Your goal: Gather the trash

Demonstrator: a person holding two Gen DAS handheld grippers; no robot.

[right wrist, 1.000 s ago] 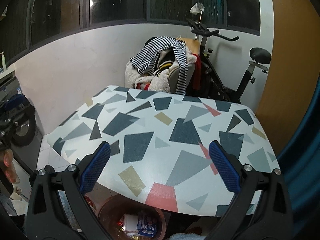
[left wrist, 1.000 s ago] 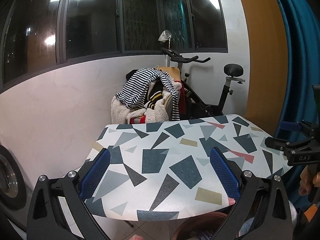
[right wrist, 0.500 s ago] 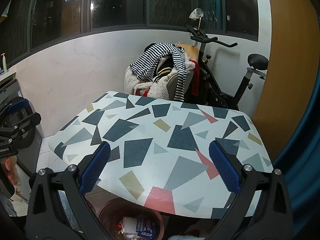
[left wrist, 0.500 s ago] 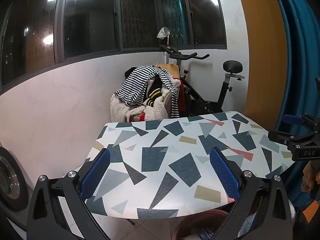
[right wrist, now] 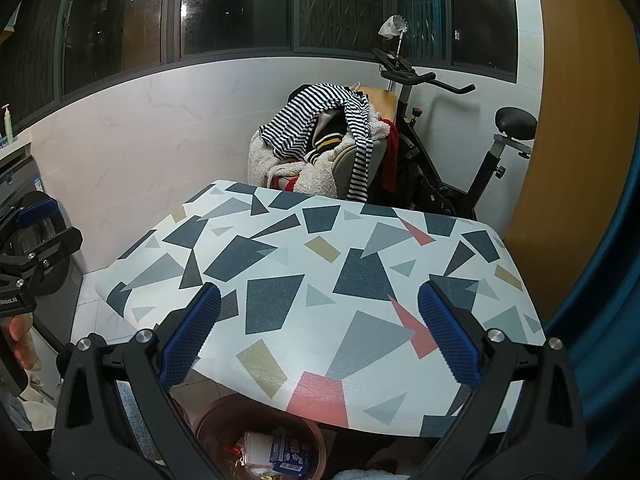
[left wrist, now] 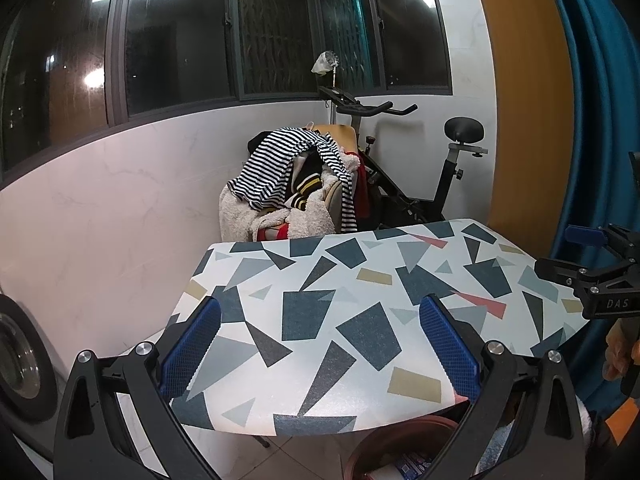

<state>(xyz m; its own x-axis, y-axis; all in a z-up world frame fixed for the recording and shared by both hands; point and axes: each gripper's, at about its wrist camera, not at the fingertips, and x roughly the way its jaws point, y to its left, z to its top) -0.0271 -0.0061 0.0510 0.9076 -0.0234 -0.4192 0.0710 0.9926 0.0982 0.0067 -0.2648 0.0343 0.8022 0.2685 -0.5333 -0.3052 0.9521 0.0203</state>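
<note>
Blue-padded left claw (left wrist: 320,344) hangs open and empty, drawn back and up from the worktop (left wrist: 360,280) over the last second; right claw (right wrist: 320,340) likewise. Trash (right wrist: 280,454) sits in the bin (right wrist: 212,428) below: collection looks finished.

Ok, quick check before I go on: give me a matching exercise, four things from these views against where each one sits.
Things:
1. bin
2. striped shirt
3. exercise bike
4. left gripper

Places:
A. draped over the heap of clothes beyond the table's far edge
B. on the floor below the table's near edge, wrappers inside
C. open, empty, held over the patterned table
D. against the wall by the orange panel, right of the clothes

Pairs: 1-B, 2-A, 3-D, 4-C
</note>
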